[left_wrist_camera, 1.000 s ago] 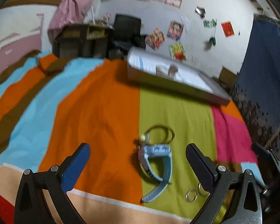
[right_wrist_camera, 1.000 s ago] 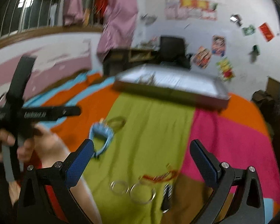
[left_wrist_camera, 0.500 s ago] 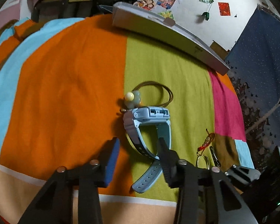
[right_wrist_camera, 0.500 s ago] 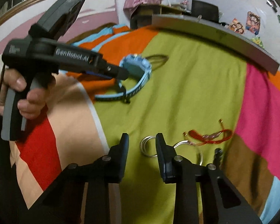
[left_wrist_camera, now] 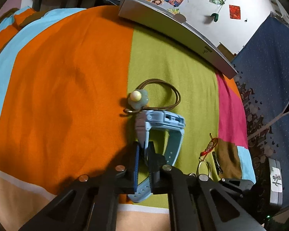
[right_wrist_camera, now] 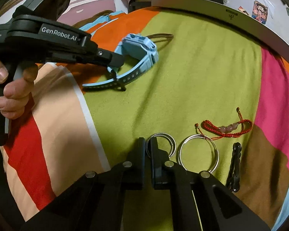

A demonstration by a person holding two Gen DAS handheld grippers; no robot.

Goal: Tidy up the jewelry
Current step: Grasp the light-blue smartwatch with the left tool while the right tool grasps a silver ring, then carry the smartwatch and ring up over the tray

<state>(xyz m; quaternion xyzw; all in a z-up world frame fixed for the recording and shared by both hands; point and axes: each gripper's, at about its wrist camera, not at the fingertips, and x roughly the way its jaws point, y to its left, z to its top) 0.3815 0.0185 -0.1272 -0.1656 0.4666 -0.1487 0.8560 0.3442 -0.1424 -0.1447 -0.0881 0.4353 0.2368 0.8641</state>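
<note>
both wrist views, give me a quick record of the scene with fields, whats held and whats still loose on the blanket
left gripper: shut on blue watch strap
right gripper: shut on small silver ring
loose: large silver ring, red bracelet, black clip, flower hair tie
surface: striped blanket
far edge: grey tray

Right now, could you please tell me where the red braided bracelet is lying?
In the right wrist view, the red braided bracelet lies on the green stripe, right of centre, just beyond the large silver ring and the black hair clip.
</note>
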